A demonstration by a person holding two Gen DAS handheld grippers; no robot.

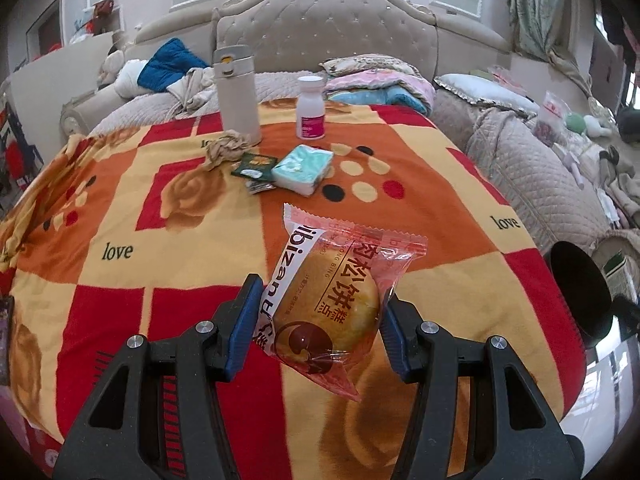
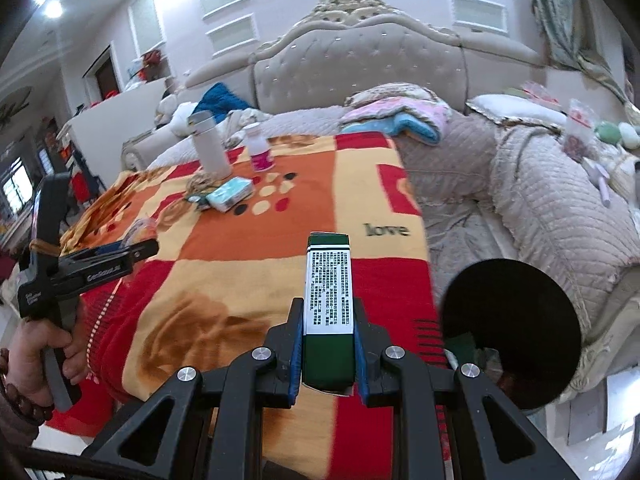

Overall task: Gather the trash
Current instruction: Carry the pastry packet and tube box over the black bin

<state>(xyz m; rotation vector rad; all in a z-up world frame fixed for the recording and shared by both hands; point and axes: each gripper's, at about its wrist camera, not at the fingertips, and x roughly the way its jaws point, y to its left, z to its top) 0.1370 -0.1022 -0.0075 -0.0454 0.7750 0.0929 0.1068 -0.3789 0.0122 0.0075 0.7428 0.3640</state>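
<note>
1. Left claw is clamped on a wrapped pastry packet, held clear above the blanket. The pads bite mostly slippery film at the packet's sides, so it could squirm out on any quick swing.
2. Right claw is closed tight on a narrow green-and-white box, gripped at its lower end. Most of the box sticks out past the pads, so a knock on the far end could lever it loose.
3. The black bin sits off the bed's edge, just right of my right claw (its mouth faces me, so the interior reads as plain black). The opening isn't wide, and letting go too soon would put trash on the floor or the quilted cover.
4. Both claws are loaded and the bin lies to the right. If they go in together they'll collide at the rim, so I'd say one at a time.
5. Still on the blanket, and looking like trash: a crumpled brown wad and small dark wrappers.
6. Probably keepers, standing close around those: tissue pack, white flask and pill bottle. The wad touches the flask's base, so a careless reach could tip it.
</note>
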